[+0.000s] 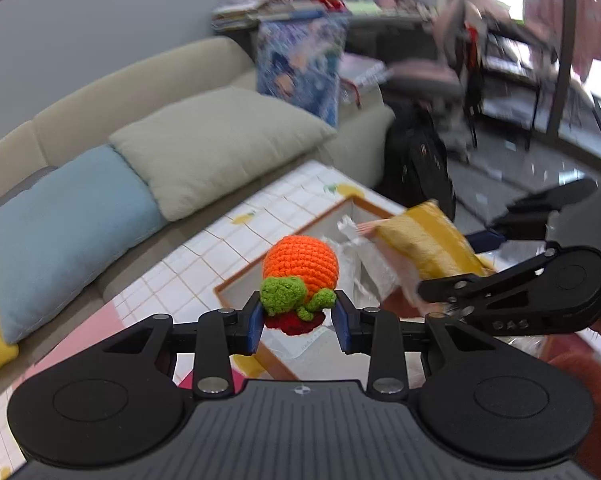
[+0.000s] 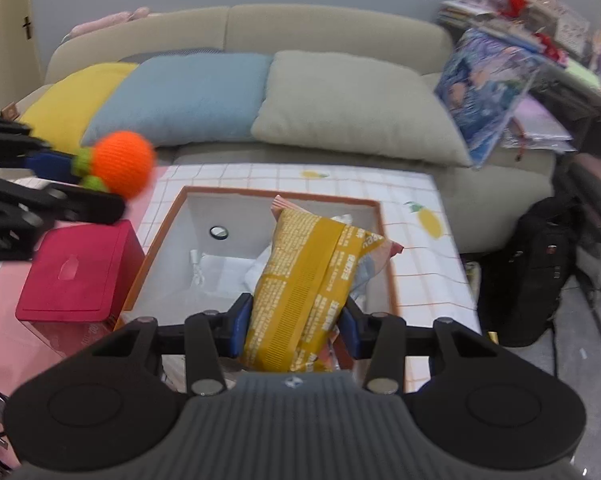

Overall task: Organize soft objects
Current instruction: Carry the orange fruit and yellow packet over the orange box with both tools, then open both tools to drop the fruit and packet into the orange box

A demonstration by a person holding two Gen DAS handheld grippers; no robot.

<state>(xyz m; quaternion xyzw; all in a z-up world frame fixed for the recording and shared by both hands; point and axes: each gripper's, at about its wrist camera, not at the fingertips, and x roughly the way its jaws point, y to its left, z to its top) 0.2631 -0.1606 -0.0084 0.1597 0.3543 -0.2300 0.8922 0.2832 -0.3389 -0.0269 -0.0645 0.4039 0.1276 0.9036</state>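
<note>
Three cushions lie along the sofa: one yellow cushion at the left, one blue cushion in the middle, one beige cushion at the right. One crocheted orange toy, one yellow packet, one red box, one open box on the counter, one black backpack at the far right. Two grippers: left gripper, right gripper.
</note>
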